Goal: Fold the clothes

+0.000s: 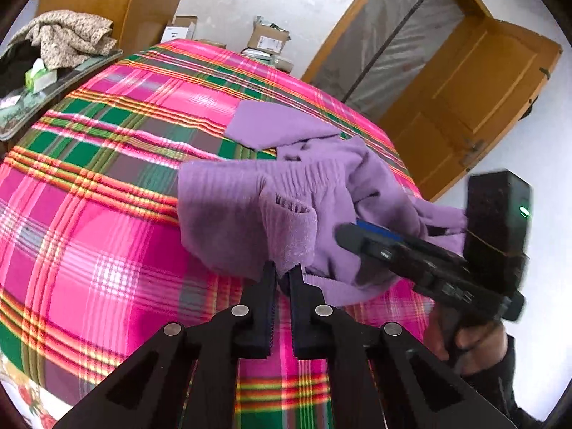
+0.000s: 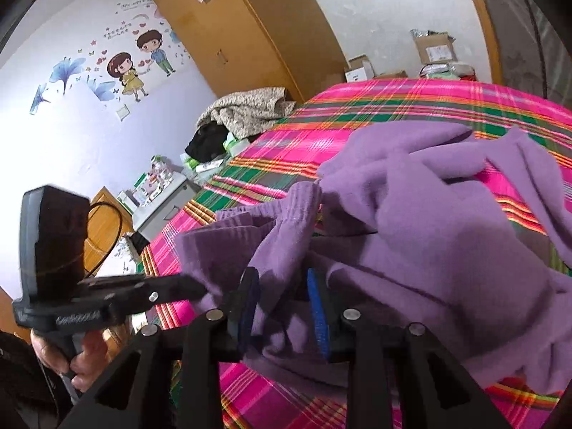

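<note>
over on the left a heap of beige cloth [image 1: 66, 34] sits on a side table [image 1: 53, 93] next to the bed. the bed's pink and green plaid cover [image 1: 107, 193] fills most of the room, and the purple garment [image 1: 257, 193] lies bunched on it toward the right half. the left hand-held gripper [image 1: 282, 271] is clenched on a ribbed edge of that garment, its tips nearly together with cloth between them. just to the right, the right hand-held gripper [image 2: 282, 286] has its blue-padded fingers [image 2: 318, 307] set apart with purple folds lying between them – whether they actually pinch the cloth, i cannot tell. far right stands an orange wooden door [image 1: 475, 96].
</note>
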{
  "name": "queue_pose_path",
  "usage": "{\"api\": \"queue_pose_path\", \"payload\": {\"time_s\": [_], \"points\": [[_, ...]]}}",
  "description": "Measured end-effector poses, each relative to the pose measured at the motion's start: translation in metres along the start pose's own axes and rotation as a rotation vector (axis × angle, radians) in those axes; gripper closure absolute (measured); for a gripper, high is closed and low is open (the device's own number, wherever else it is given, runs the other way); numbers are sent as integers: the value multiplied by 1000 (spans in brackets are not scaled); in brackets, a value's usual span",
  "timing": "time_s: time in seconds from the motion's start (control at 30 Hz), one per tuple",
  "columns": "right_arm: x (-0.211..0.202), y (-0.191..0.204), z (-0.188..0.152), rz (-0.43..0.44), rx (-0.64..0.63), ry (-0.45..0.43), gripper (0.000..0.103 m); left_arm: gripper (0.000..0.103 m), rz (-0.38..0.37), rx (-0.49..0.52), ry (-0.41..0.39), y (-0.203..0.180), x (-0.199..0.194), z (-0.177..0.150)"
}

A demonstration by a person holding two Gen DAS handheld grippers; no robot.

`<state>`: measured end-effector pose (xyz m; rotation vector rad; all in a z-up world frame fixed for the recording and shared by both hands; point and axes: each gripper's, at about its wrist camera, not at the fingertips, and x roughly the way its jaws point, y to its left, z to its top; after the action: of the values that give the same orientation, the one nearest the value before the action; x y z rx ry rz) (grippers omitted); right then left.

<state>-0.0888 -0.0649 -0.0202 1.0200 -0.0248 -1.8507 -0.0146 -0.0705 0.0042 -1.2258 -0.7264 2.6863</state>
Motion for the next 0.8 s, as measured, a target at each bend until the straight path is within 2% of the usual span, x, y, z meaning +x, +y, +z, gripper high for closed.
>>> {"api": "queue_pose_path", "payload": {"time_s": [0.1,0.17,0.23,0.3,0.37,0.57,0.73,0.8], "points": [[11,-3,1,6,18,28,71,95,-8,18,-7,-6,-7,-3],[18,-5,1,14,32,44,71,81,-14,25,-15,-13,-10,-2],[19,-6,0,27,37,41,71,74,-4,25,-31,-18,-11,1],[18,-5,-1,32,39,37,71,71,3,8,-22,-19,-8,4],[17,-4,-2,33,40,33,76,63,13,-13,-8,-20,-2,7],[17,4,-6,49,21,28,92,63,43,-33,16,-23,13,13],[20,12,-10,55,5,33,95,63,43,-53,-9,-22,16,19],[21,12,-11,54,9,33,95,63,20,-77,-2,-22,15,19]]}}
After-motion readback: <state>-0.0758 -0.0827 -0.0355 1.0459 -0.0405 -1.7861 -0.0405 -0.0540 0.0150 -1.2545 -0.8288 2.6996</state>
